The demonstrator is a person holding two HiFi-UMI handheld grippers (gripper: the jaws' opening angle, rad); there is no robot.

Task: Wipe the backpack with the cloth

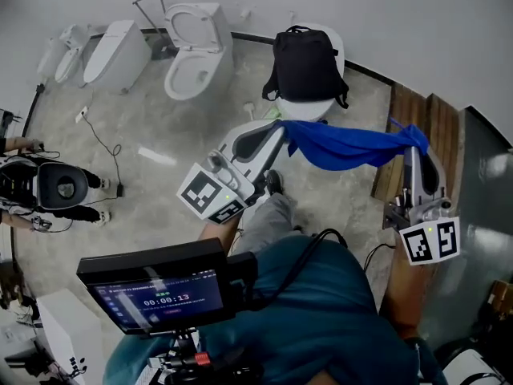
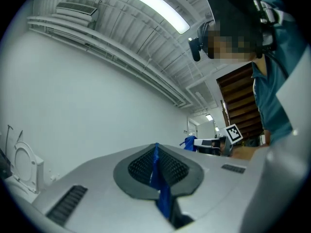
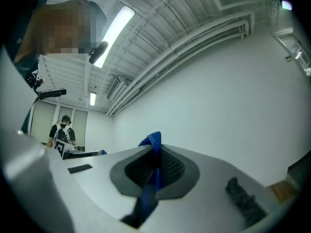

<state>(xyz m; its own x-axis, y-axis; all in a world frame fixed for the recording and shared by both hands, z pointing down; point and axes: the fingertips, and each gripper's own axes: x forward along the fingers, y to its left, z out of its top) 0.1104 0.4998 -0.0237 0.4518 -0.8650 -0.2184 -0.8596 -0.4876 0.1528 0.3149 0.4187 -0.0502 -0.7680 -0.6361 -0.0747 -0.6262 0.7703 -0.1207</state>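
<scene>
A black backpack (image 1: 304, 64) stands upright on a white toilet (image 1: 309, 107) near the far wall. A blue cloth (image 1: 353, 147) hangs stretched between my two grippers, just in front of the backpack and below it. My left gripper (image 1: 280, 127) is shut on the cloth's left end, and a thin blue strip of cloth (image 2: 156, 171) shows pinched between its jaws. My right gripper (image 1: 414, 139) is shut on the cloth's right end, where a fold of cloth (image 3: 153, 144) sticks out between the jaws. Both gripper views look up at the wall and ceiling.
Another white toilet (image 1: 196, 54) with its lid up and two more fixtures (image 1: 112, 50) stand at the back left. Wooden steps (image 1: 421, 119) rise at the right. A person (image 1: 48, 187) crouches at the left edge. A monitor (image 1: 160, 291) sits below my head camera.
</scene>
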